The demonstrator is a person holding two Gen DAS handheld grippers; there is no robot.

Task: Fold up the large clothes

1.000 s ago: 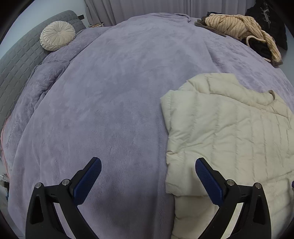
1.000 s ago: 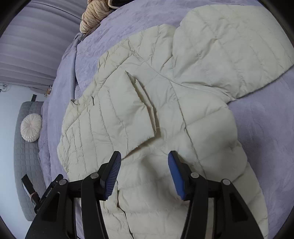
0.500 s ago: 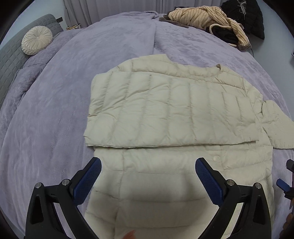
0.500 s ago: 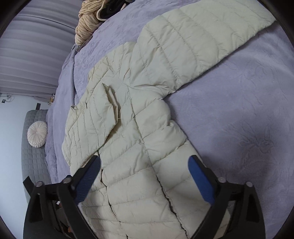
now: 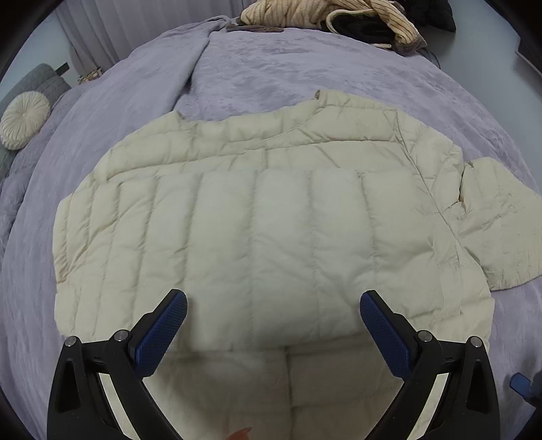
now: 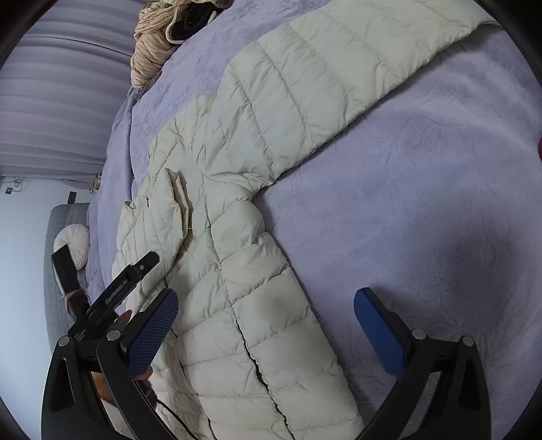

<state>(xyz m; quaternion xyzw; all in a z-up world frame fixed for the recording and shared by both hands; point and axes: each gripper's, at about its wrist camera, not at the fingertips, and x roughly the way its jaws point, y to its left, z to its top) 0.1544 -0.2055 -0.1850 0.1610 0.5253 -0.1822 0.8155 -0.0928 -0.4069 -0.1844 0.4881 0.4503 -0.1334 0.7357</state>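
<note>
A cream quilted puffer jacket (image 5: 271, 220) lies flat on the purple bed blanket (image 5: 271, 67), one side folded across its front. Its other sleeve (image 6: 321, 74) stretches out straight over the blanket. My left gripper (image 5: 272, 314) hovers over the jacket's lower middle, open, with nothing between its blue pads. My right gripper (image 6: 266, 304) hangs over the jacket's hem edge and the bare blanket beside it, open wide and holding nothing. The left gripper's black body (image 6: 128, 281) shows at the left of the right wrist view, with a hand under it.
A pile of beige striped and black clothes (image 5: 325, 13) lies at the bed's far edge. A round cream cushion (image 5: 23, 120) leans on the grey headboard (image 6: 54, 270). Pale curtains (image 6: 50, 101) hang behind. Purple blanket (image 6: 423, 203) spreads to the right of the jacket.
The left gripper has swung from the bare blanket to above the jacket. The right gripper's jaws have spread wide, and it has shifted toward the jacket's outer edge and straight sleeve.
</note>
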